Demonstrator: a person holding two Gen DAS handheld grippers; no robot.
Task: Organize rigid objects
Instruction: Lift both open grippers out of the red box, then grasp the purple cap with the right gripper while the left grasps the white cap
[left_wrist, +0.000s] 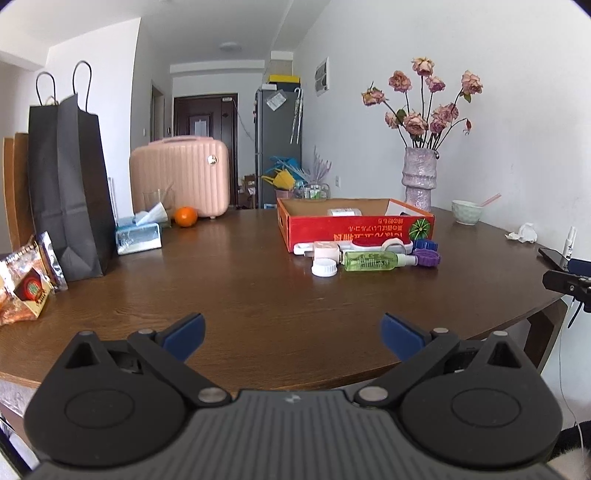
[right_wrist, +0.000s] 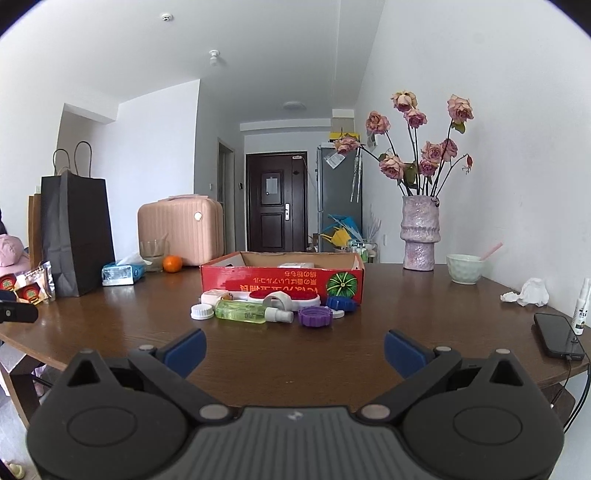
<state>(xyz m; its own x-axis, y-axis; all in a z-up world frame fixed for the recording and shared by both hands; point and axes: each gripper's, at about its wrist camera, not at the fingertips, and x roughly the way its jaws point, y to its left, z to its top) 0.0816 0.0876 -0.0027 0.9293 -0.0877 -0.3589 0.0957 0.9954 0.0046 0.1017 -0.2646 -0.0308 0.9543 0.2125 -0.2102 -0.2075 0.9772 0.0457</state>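
Note:
A red cardboard box (left_wrist: 354, 225) (right_wrist: 282, 282) stands open on the brown table (left_wrist: 240, 295) (right_wrist: 147, 332). In front of it lies a cluster of small items: a green spray bottle (left_wrist: 371, 260) (right_wrist: 242, 314), a white lid (left_wrist: 324, 267) (right_wrist: 202, 312), a purple ring cap (left_wrist: 427, 257) (right_wrist: 314, 316), a blue cap (left_wrist: 424, 244) (right_wrist: 341, 303) and a red-topped white case (left_wrist: 369, 243) (right_wrist: 282, 295). My left gripper (left_wrist: 291, 336) is open and empty, well short of the cluster. My right gripper (right_wrist: 294, 349) is open and empty, just before the cluster.
A black paper bag (left_wrist: 70, 184), tissue pack (left_wrist: 138, 238), orange (left_wrist: 185, 216), glass and pink suitcase (left_wrist: 181, 175) stand at the left. A vase of roses (right_wrist: 419, 232), a bowl (right_wrist: 464, 268), crumpled tissue (right_wrist: 528, 292), a phone (right_wrist: 557, 334) and small spray bottle are at the right.

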